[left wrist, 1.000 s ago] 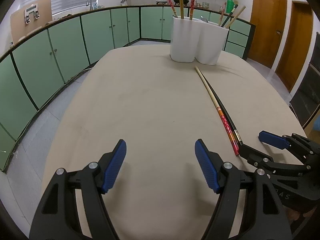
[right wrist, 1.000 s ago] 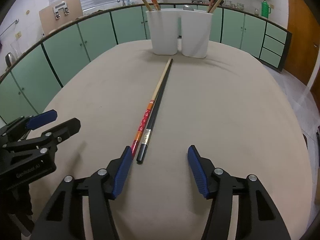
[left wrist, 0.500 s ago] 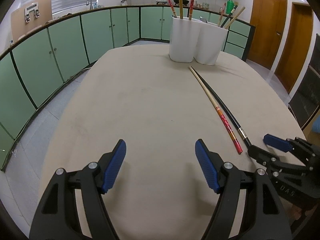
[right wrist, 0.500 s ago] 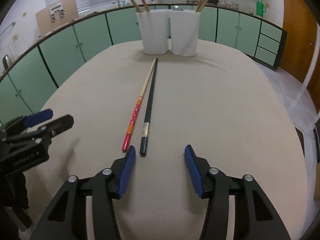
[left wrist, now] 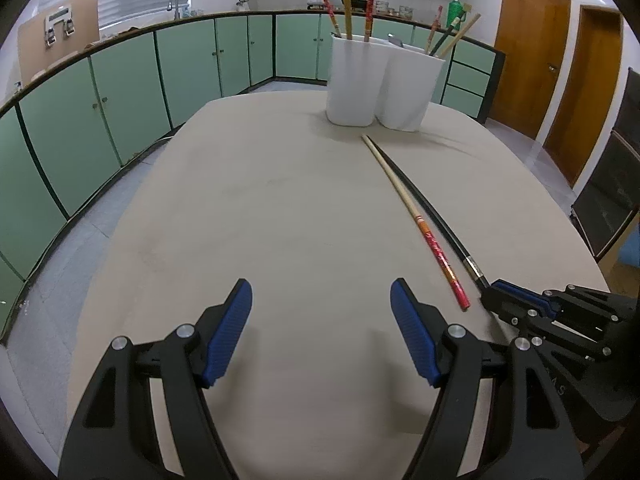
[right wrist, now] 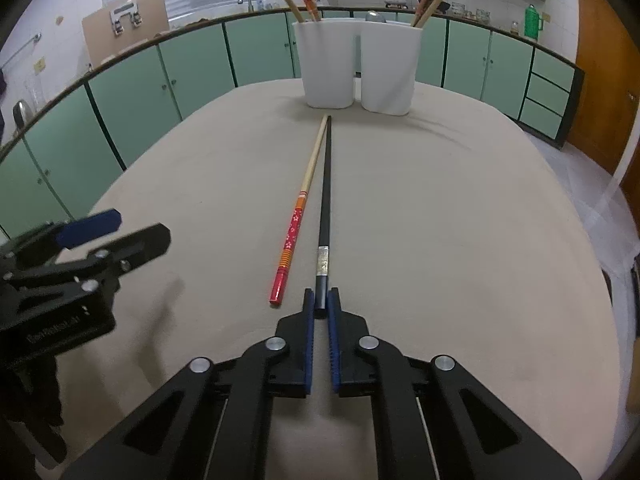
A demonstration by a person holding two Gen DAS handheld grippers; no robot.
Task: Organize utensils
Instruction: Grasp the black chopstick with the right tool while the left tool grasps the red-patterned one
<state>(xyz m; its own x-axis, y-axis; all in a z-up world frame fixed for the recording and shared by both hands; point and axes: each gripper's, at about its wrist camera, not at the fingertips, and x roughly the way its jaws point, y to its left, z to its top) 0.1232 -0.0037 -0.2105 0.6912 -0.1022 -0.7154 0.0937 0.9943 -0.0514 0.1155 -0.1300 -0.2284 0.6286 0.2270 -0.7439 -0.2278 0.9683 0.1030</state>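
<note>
A kitchen with pale green cabinets rings a beige tabletop [right wrist: 460, 220], at whose far end stand two white holders [right wrist: 356, 68] side by side, each already carrying several chopsticks upright. That much of the sorting looks done; what is left, as far as can be seen, are two loose sticks lying side by side on the cloth, their far tips nearly meeting just in front of the holders. One is the black chopstick [right wrist: 325, 196], the other the red-handled chopstick [right wrist: 296, 224], wooden at its far half, lying just to the left of the black one.

The right tool [right wrist: 319, 312] is clenched on the near end of the black chopstick, its blue pads pressing either side of the butt, which is low on the cloth; whether it is lifted at all cannot be told. The red-handled chopstick lies free just beside that tool's left pad. The left tool [left wrist: 320, 336] hangs released, pads wide apart, gripping nothing, over bare cloth to the left of both sticks.
</note>
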